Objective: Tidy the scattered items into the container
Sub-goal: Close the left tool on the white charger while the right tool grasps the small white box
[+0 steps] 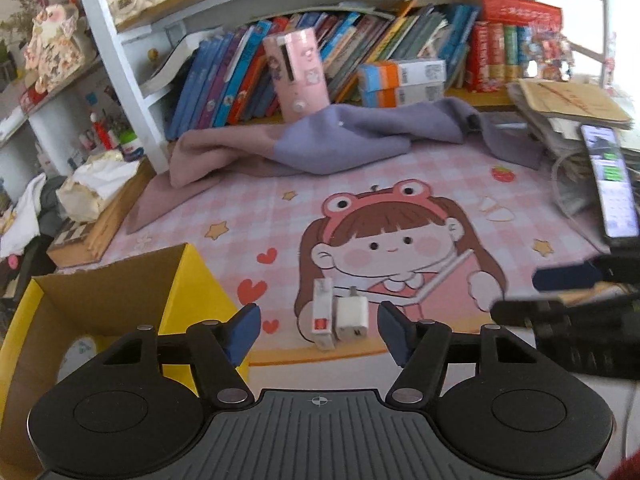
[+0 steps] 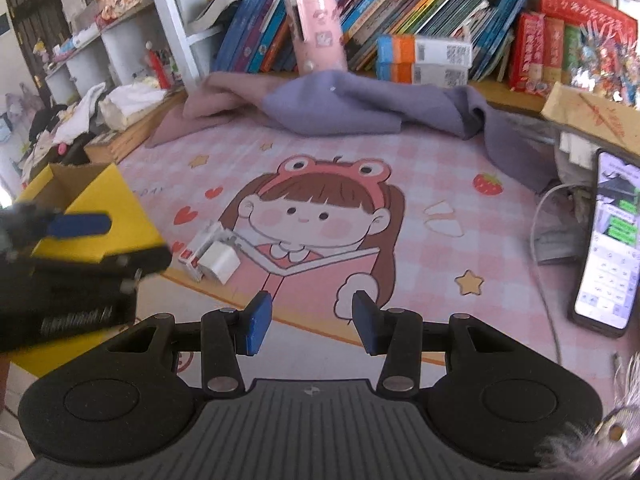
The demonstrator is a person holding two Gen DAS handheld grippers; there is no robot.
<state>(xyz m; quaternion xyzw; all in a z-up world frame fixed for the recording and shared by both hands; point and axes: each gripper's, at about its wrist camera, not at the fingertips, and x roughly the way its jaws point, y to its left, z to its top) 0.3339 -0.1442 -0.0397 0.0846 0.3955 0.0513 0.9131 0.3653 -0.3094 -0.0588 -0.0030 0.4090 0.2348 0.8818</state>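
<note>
Charger [image 1: 351, 317] (white), just ahead of left gripper [image 1: 319, 332] — jaws apart.

My two handheld rigs: each claw — left claw [image 1: 319, 332], right claw [image 2: 312, 322] — carries blue pads [image 1: 244, 330] on matte black linkage arms, silver pivot screws [image 1: 231, 395], twin round housings and a ribbed grey deck with a crosshair mark [image 1: 318, 401].

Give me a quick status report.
Left gripper open, white charger and small white box between its fingers, untouched. Right gripper open, empty. Yellow box beside them. Nothing in the way.
</note>
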